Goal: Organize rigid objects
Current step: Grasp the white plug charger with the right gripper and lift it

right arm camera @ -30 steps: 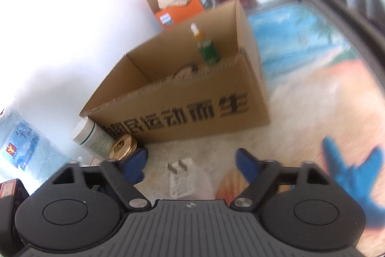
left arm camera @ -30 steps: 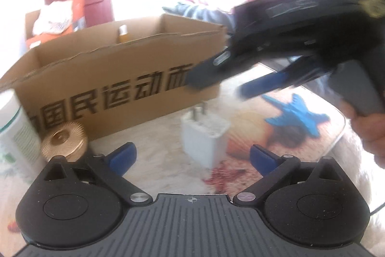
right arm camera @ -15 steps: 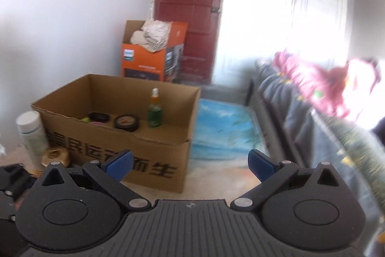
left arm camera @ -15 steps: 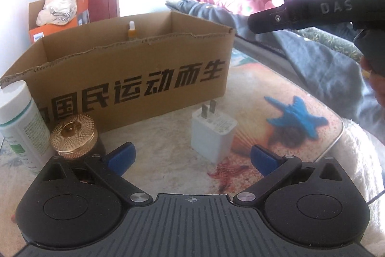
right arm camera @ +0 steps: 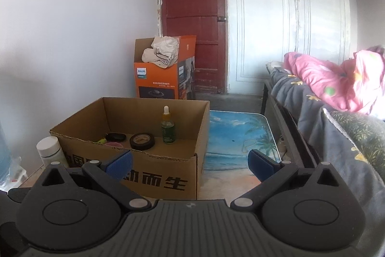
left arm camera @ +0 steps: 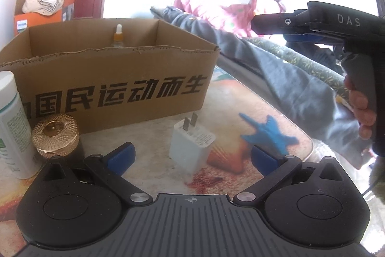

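Left wrist view shows your left gripper (left arm camera: 191, 157) held low over the table (left arm camera: 240, 98), its blue pads spread wide with nothing pressed between them. The white charger (left arm camera: 190, 147) stands just ahead, in line with the gap but untouched: a small white block with rounded corners, two flat metal prongs pointing up and away, fine grey print on its top face. To its left sit a gold-capped jar (left arm camera: 55, 134) with a ribbed, faceted lid and a white bottle (left arm camera: 12, 122) with a green label, both close to the front wall of the cardboard box (left arm camera: 115, 98).

Your right gripper (right arm camera: 190, 163) is raised higher, its jaws fully apart and empty after just opening; in the left view it shows side-on at the upper right, gripped by your right hand (left arm camera: 361, 112).

From the right wrist view you look down into the open-topped box, which carries black printed characters on its front. Inside are a dropper bottle (right arm camera: 167, 128) standing upright near the middle, a roll of black tape (right arm camera: 142, 141) lying flat, a black oval item (right arm camera: 116, 136), and something yellow-green and pink behind the near rim that you cannot make out clearly. Behind it stands an orange carton (right arm camera: 163, 78) stuffed with crumpled cloth.
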### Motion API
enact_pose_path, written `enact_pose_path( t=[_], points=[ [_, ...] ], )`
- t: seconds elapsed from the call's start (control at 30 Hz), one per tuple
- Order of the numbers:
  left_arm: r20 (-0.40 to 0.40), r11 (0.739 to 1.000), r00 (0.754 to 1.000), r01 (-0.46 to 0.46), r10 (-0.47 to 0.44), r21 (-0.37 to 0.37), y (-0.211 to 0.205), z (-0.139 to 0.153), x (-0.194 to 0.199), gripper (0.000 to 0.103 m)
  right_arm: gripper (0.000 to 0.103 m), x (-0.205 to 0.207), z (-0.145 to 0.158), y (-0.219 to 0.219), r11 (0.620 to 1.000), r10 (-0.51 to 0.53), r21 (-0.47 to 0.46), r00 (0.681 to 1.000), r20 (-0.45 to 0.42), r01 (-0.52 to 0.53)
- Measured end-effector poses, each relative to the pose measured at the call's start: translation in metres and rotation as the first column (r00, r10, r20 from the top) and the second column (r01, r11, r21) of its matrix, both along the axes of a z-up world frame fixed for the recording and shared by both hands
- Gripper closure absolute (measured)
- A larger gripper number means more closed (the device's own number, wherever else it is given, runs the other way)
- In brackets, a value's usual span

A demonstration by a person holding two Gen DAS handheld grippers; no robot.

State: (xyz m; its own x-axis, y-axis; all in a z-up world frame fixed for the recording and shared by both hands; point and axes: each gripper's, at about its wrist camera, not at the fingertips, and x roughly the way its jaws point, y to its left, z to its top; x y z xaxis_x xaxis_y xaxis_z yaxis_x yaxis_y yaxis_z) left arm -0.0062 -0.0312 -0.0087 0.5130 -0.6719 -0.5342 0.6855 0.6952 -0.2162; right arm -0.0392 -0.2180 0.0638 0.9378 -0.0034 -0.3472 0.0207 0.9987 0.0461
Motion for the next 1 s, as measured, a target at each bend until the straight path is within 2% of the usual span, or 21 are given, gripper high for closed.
enact_pose_path(
  t=[0.17, 0.23, 0.33, 0.43, 0.57, 0.73, 0.8, 1.0],
  points=[
    [-0.019, 1.000, 1.000, 0.003, -0.003, -0.019, 0.001, -0.003, 0.005, 0.000, 0.000, 0.004, -0.007, -0.002, 0.995, 0.044, 0.089, 0.999, -0.028, -0.041],
    [-0.008, 1.000, 1.000, -0.011, 0.011, 0.018, -0.004, -0.006, 0.005, 0.000, 0.000, 0.007, -0.013, -0.002, 0.984, 0.077, 0.167, 0.996, -0.045, -0.068],
    [0.054, 0.996, 0.998, -0.026, 0.021, 0.091, -0.015, -0.011, 0.002, 0.000, 0.000, 0.016, -0.027, -0.002, 0.958, 0.120, 0.270, 0.989, -0.087, -0.092],
    [0.110, 0.988, 0.994, -0.028, 0.011, 0.151, -0.025, -0.016, -0.002, 0.000, 0.000, 0.023, -0.039, 0.004, 0.954, 0.136, 0.286, 0.982, -0.132, -0.094],
    [0.143, 0.983, 0.990, -0.013, -0.014, 0.182, -0.035, -0.023, -0.003, 0.003, 0.005, 0.030, -0.051, 0.015, 0.950, 0.188, 0.284, 0.964, -0.189, -0.129],
    [0.151, 0.980, 0.988, -0.003, -0.028, 0.198, -0.044, -0.030, 0.000, 0.016, 0.025, 0.041, -0.065, 0.022, 0.944, 0.228, 0.297, 0.936, -0.269, -0.144],
    [0.142, 0.979, 0.989, 0.002, -0.031, 0.202, -0.047, -0.031, 0.002, 0.025, 0.030, 0.045, -0.071, 0.026, 0.942, 0.243, 0.300, 0.925, -0.292, -0.153],
    [0.132, 0.984, 0.991, 0.009, -0.033, 0.179, -0.045, -0.033, 0.009, 0.038, 0.047, 0.057, -0.083, 0.028, 0.934, 0.266, 0.323, 0.901, -0.343, -0.153]
  ],
)
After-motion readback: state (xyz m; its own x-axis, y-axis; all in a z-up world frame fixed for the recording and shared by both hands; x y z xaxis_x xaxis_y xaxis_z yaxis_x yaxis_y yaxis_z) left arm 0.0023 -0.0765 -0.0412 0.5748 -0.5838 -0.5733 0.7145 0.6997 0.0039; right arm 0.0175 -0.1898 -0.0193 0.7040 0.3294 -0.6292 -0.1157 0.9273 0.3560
